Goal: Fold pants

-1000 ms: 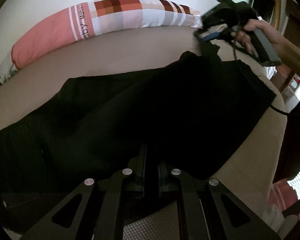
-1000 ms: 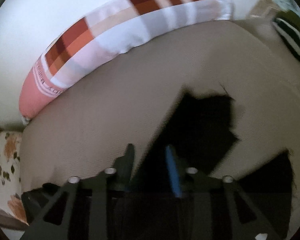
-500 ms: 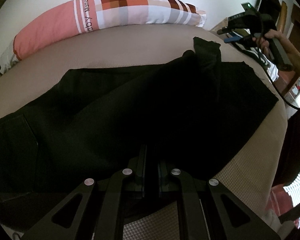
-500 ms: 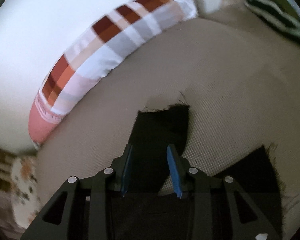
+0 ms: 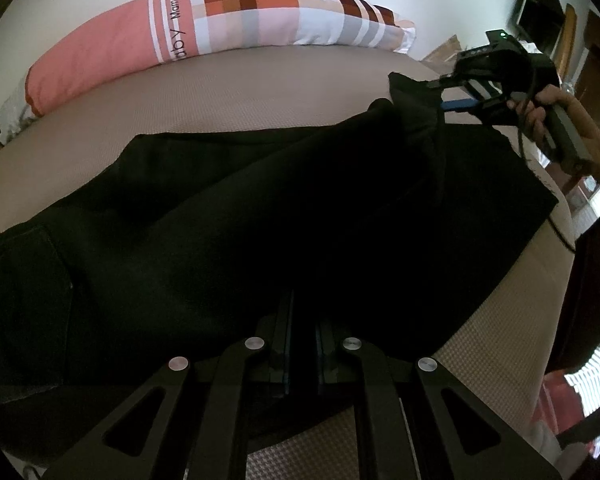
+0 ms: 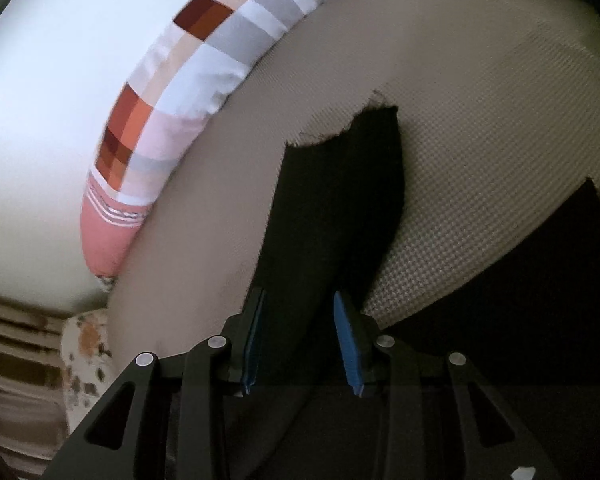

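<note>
Black pants (image 5: 260, 220) lie spread across the beige bed (image 5: 260, 88). My left gripper (image 5: 302, 308) is shut on their near edge, its fingers sunk in the dark cloth. At the far right, my right gripper (image 5: 440, 94), held by a person's hand (image 5: 536, 108), grips the raised end of a pant leg. In the right wrist view the black leg end (image 6: 340, 184) runs between the blue pads of the right gripper (image 6: 298, 296) and fills the gap. Its frayed hem hangs just above the bed (image 6: 480, 120).
A long pink and checked pillow (image 5: 220, 20) lies along the white wall at the bed's far side, and it shows again in the right wrist view as the pillow (image 6: 204, 60). The bed's right edge drops to dark furniture (image 5: 588, 272). A cable (image 5: 560, 236) trails there.
The right gripper has sunk toward the bed with the leg end and rolled. The raised cloth now sits lower. The left gripper has stayed where it was.
</note>
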Demonstrator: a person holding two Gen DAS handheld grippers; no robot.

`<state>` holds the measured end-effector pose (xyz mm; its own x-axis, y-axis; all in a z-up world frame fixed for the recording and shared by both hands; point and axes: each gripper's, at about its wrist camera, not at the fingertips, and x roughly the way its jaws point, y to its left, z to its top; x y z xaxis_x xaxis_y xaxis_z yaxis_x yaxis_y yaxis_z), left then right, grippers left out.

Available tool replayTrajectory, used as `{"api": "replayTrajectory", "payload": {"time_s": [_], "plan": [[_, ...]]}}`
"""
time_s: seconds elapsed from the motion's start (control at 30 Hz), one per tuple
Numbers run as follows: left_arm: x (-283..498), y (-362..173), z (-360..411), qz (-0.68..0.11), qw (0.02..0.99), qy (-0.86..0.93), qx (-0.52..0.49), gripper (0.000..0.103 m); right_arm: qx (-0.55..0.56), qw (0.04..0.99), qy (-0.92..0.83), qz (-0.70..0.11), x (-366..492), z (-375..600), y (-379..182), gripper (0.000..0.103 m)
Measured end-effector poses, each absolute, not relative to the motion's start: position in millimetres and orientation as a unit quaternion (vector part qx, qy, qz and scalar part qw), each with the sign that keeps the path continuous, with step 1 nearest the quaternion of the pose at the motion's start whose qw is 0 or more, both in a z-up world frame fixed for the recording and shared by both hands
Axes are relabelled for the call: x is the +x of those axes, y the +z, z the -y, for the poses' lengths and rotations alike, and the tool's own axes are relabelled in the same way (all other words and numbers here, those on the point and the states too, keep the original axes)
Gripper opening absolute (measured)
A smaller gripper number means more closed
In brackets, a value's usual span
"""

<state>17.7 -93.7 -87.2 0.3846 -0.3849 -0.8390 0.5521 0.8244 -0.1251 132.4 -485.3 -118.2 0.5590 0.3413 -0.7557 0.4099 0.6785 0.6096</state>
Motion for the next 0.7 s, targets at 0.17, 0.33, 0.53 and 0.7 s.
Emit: {"api": "replayTrajectory", "payload": {"time_s": [0.17, 0.33, 0.53, 0.7], "plan": [[19, -87, 94, -0.477, 0.827, -0.283, 0.087, 0.009, 0.402, 0.794, -0.039, -0.455, 149, 495, -121, 0.028], [19, -89, 94, -0.478, 0.827, -0.284, 0.085, 0.009, 0.417, 0.795, -0.061, -0.437, 167, 515, -122, 0.018], [20, -89, 94, -0.477, 0.827, -0.284, 0.091, 0.009, 0.402, 0.812, -0.06, -0.418, 164, 522, -102, 0.004], [14, -87, 99, -0.463, 0.832, -0.28, 0.12, 0.009, 0.327, 0.853, -0.088, -0.398, 110, 521, -56, 0.003]]}}
